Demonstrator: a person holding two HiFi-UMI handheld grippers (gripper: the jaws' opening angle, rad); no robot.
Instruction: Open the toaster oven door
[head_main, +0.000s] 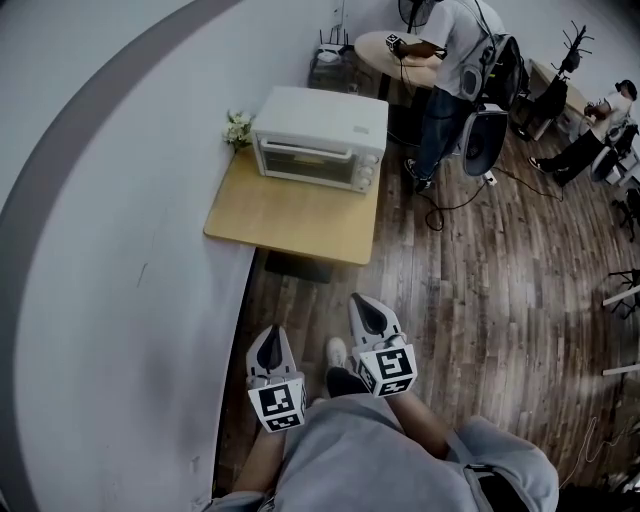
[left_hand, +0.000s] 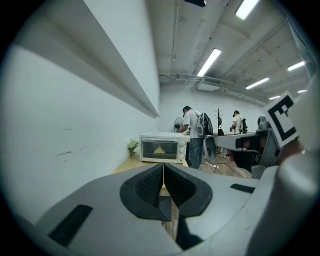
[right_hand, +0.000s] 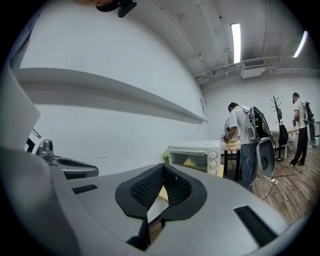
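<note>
Head view, nearest: the left gripper (head_main: 268, 335) and right gripper (head_main: 366, 303) hang side by side above the wooden floor (head_main: 480, 300), their rear ends cut off by the wearer's grey clothing (head_main: 380, 460). Each gripper view shows its jaws pressed together with nothing between them. Well ahead, the toaster oven (head_main: 318, 140) sits on a wooden table (head_main: 290, 225) against the wall (head_main: 120, 200), its door (head_main: 303, 160) closed. A yellowish shape (left_hand: 159, 149) behind the glass is unidentifiable. Beyond, a standing person (head_main: 455, 60) is partly cropped.

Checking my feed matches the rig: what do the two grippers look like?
The left gripper and right gripper are pale grey, tapering shells, each carrying a cube of black-and-white square markers. Their jaws are lined with black ribbed pads. The person wears grey clothing.
</note>
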